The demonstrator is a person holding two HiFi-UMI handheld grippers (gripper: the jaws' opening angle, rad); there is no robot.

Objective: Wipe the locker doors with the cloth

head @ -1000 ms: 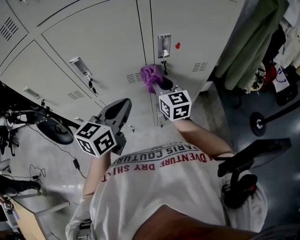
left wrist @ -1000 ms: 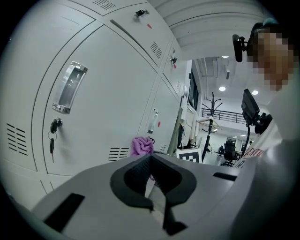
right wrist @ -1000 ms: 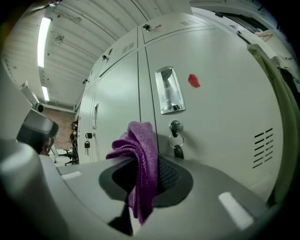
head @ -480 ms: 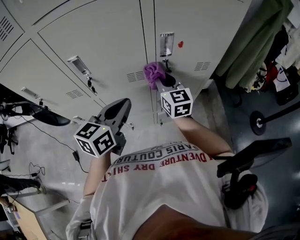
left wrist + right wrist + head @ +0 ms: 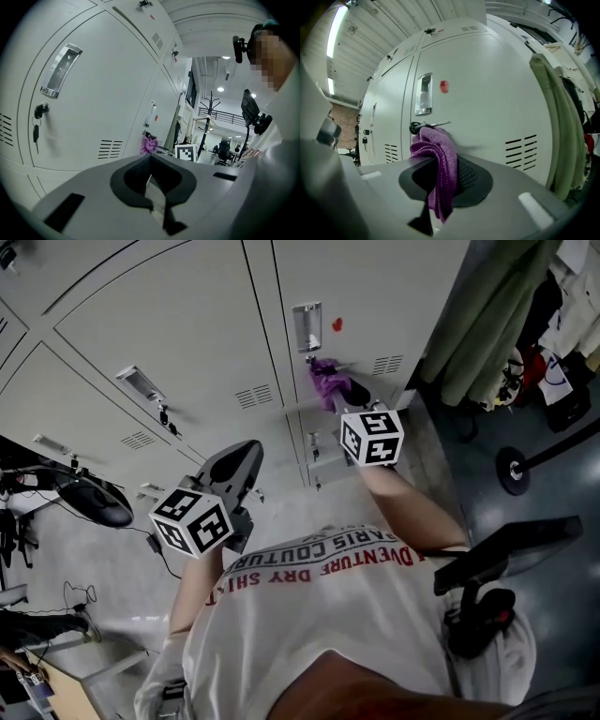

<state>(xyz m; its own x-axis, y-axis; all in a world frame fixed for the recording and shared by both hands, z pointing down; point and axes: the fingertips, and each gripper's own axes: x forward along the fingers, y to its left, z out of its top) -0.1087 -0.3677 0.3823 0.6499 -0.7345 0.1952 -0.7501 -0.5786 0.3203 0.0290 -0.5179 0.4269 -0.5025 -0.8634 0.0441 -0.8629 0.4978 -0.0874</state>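
1. The grey locker doors [image 5: 187, 324] fill the upper half of the head view; each has a recessed handle, a lock and vent slots.
2. The person's white shirt [image 5: 356, 615] takes up the lower part of that view; a green garment [image 5: 487, 315] hangs just beside the lockers' right end.
3. The left gripper [image 5: 246, 451] is held in front of the chest, well apart from the doors; its jaws are together with nothing between them.
4. The right gripper [image 5: 342, 390] reaches to one door [image 5: 487, 93]; its jaws are clamped on the cloth [image 5: 436, 154].
5. The purple cloth bunches above the jaws and hangs down between them; it sits at the lock [image 5: 417, 126], near that door's left edge, just below the handle [image 5: 423, 94].
6. A small red sticker [image 5: 444, 86] sits just beside the handle.
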